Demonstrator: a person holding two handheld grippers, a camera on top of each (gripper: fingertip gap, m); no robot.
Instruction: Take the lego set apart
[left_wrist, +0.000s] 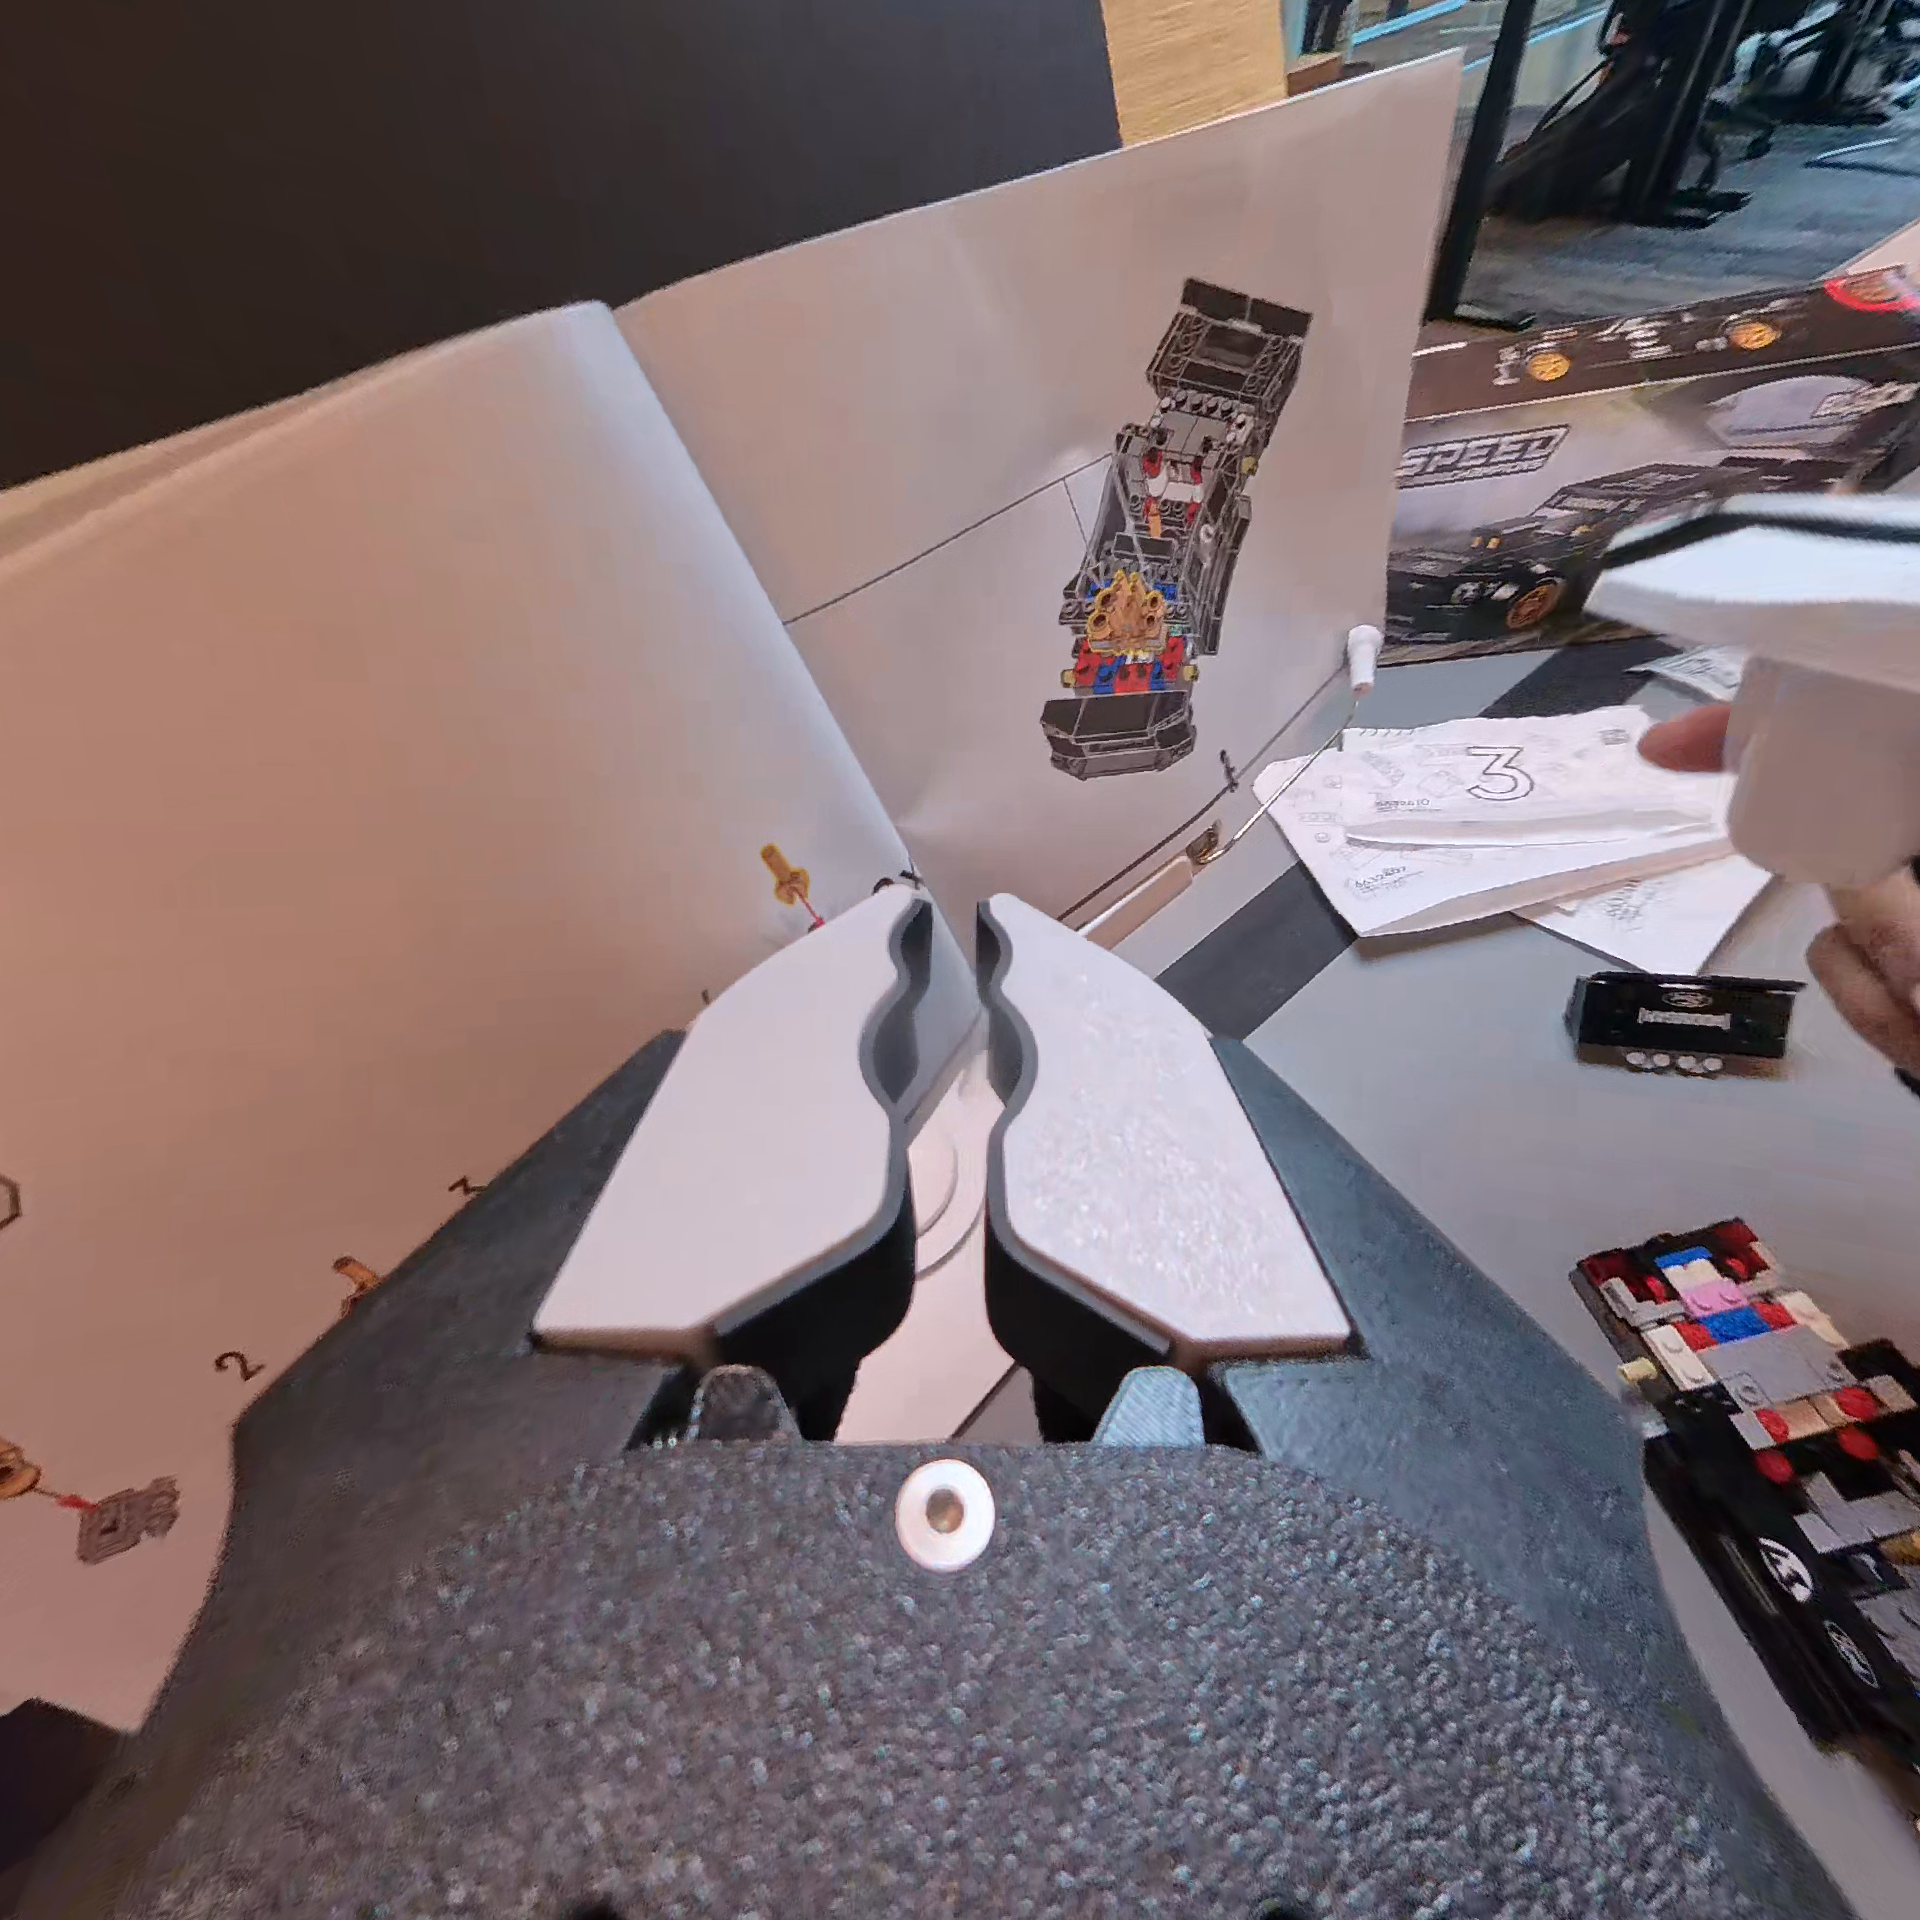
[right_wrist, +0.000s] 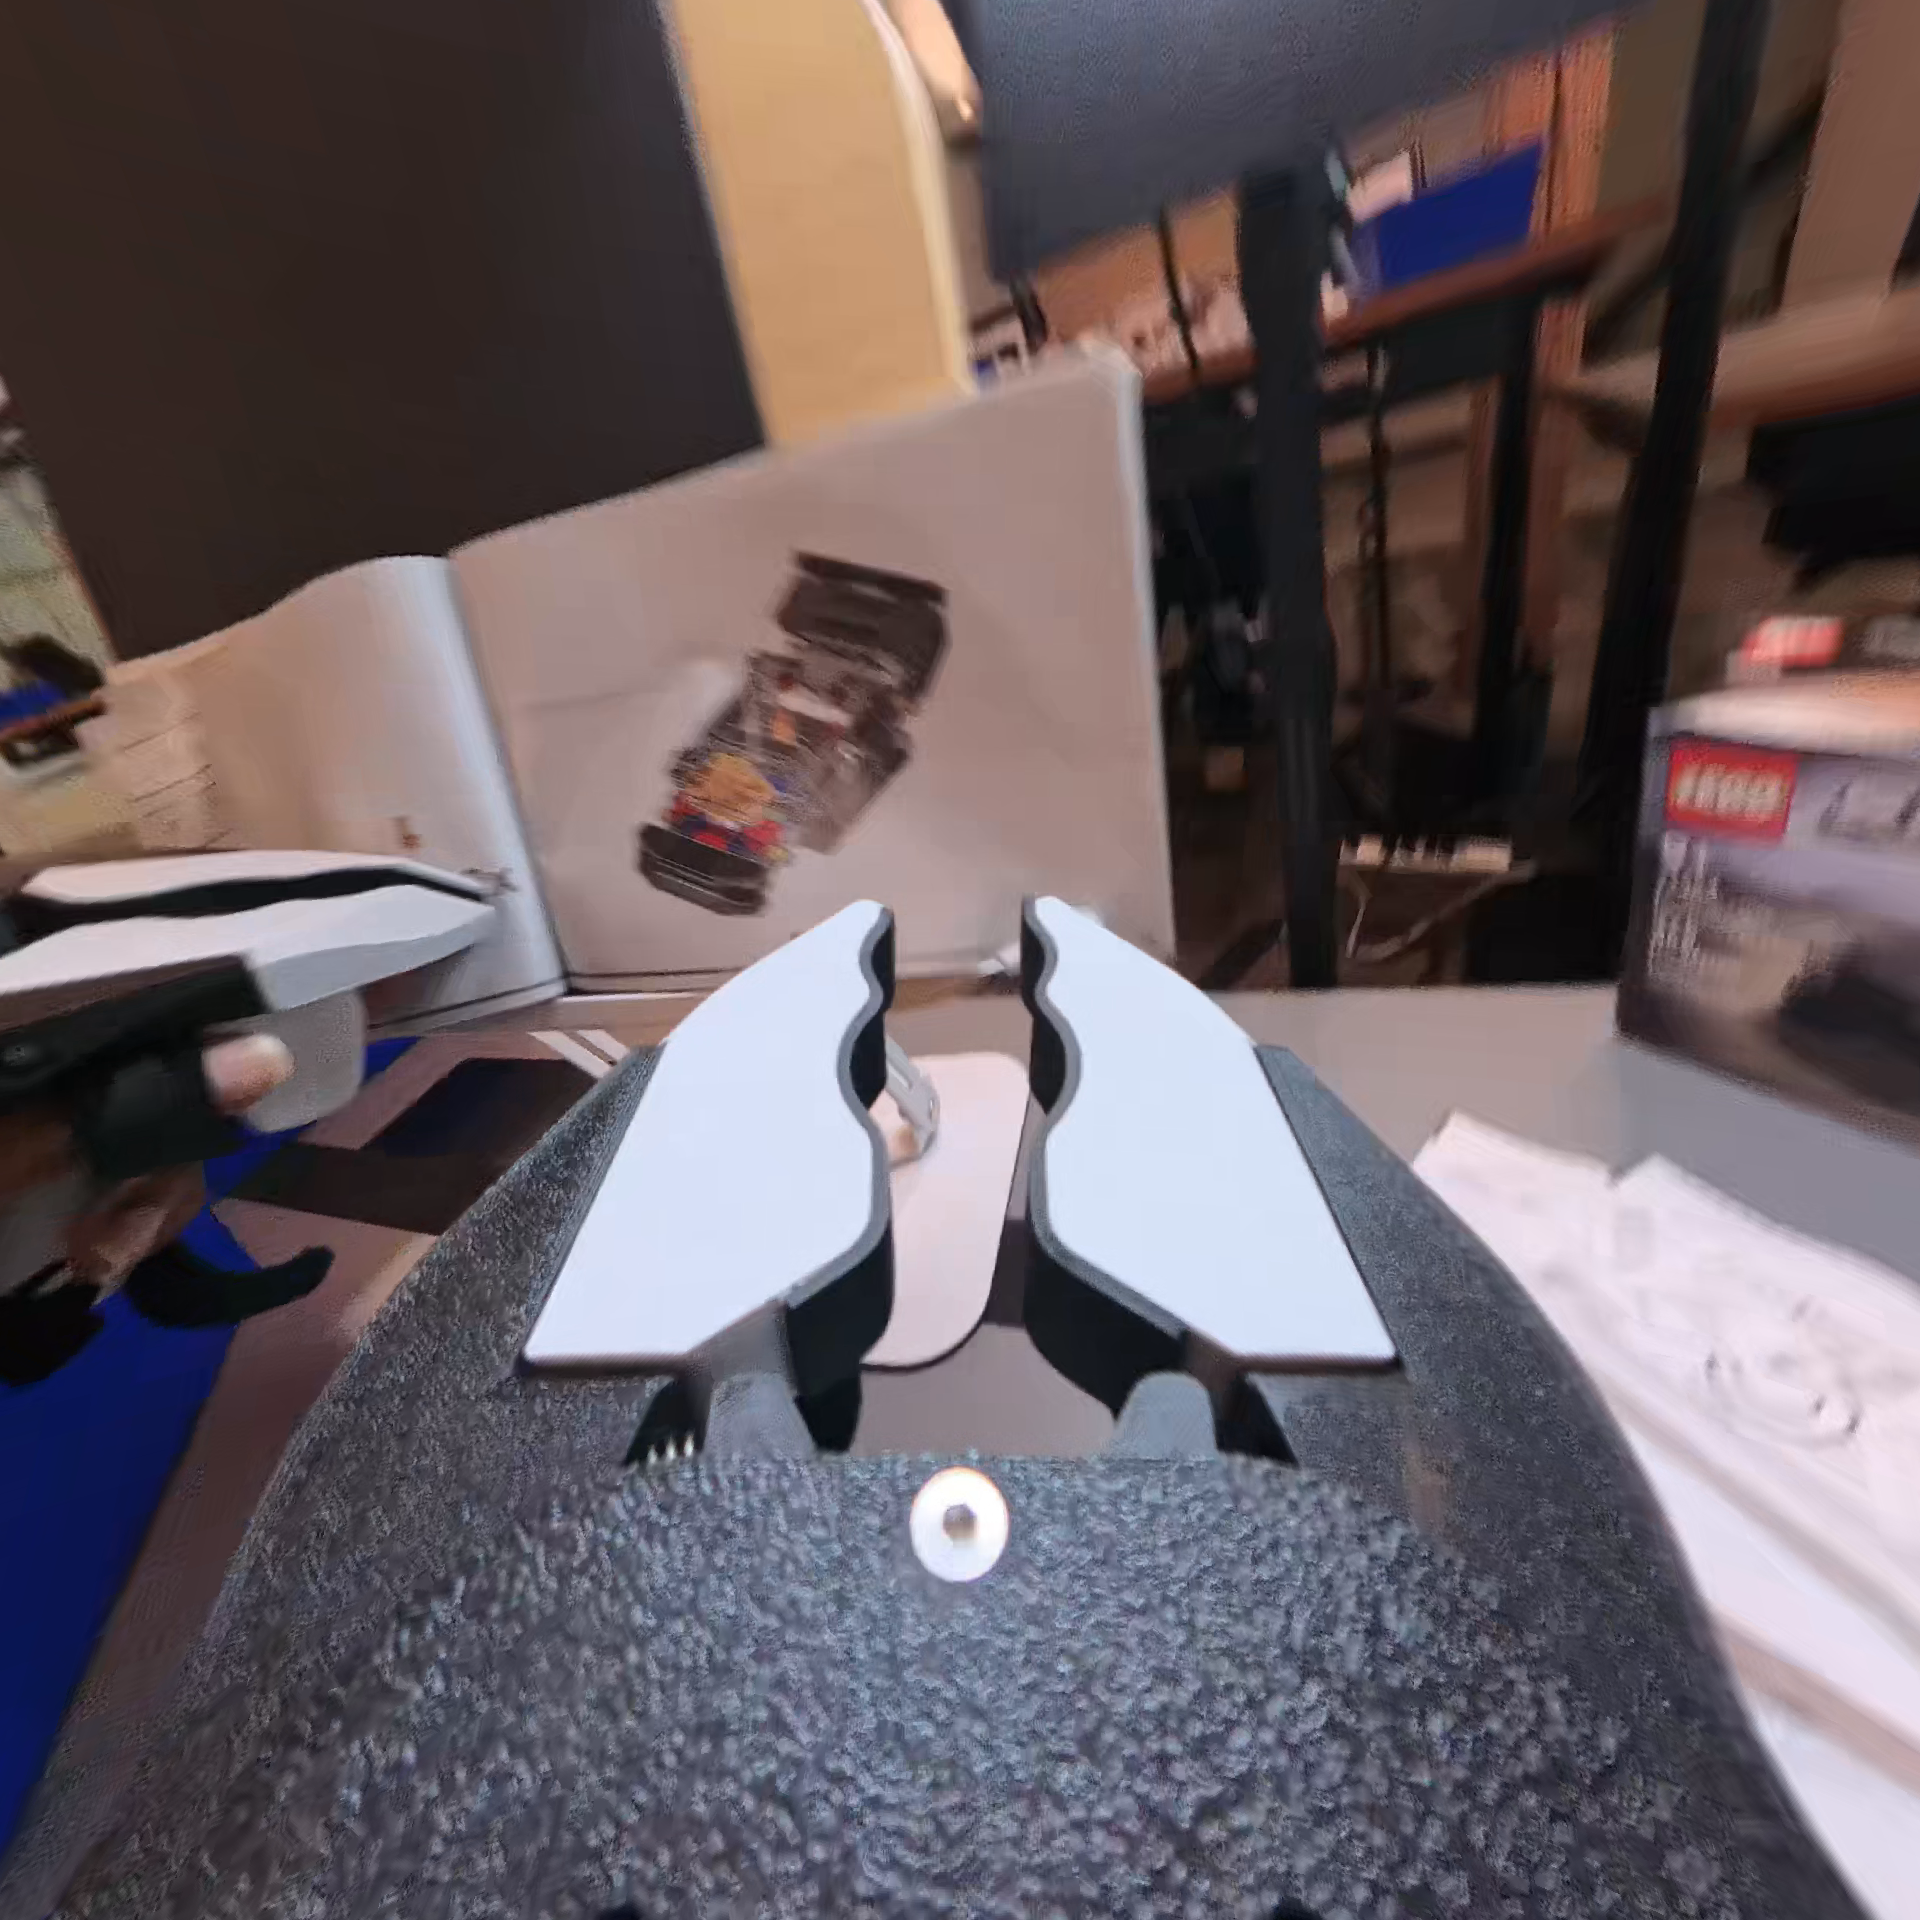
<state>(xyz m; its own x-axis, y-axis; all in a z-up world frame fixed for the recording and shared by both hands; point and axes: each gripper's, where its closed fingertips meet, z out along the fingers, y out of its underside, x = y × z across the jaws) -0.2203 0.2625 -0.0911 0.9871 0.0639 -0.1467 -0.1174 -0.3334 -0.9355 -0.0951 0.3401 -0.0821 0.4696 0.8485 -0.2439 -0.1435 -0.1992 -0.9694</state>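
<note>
Lego car (left_wrist: 1777, 1475) sits on the table, right of your left gripper (left_wrist: 954, 920), untouched. Left fingers slightly parted, empty, facing the propped manual (left_wrist: 935, 447). Your right gripper (right_wrist: 956, 925): fingers apart, holding nothing, box (right_wrist: 1766, 894) to its right.

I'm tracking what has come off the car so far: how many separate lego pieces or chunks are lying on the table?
2 visible: a black piece alone mid-table near the paper bags, and the main car body at the left view's right edge. More may lie outside both views.
</note>
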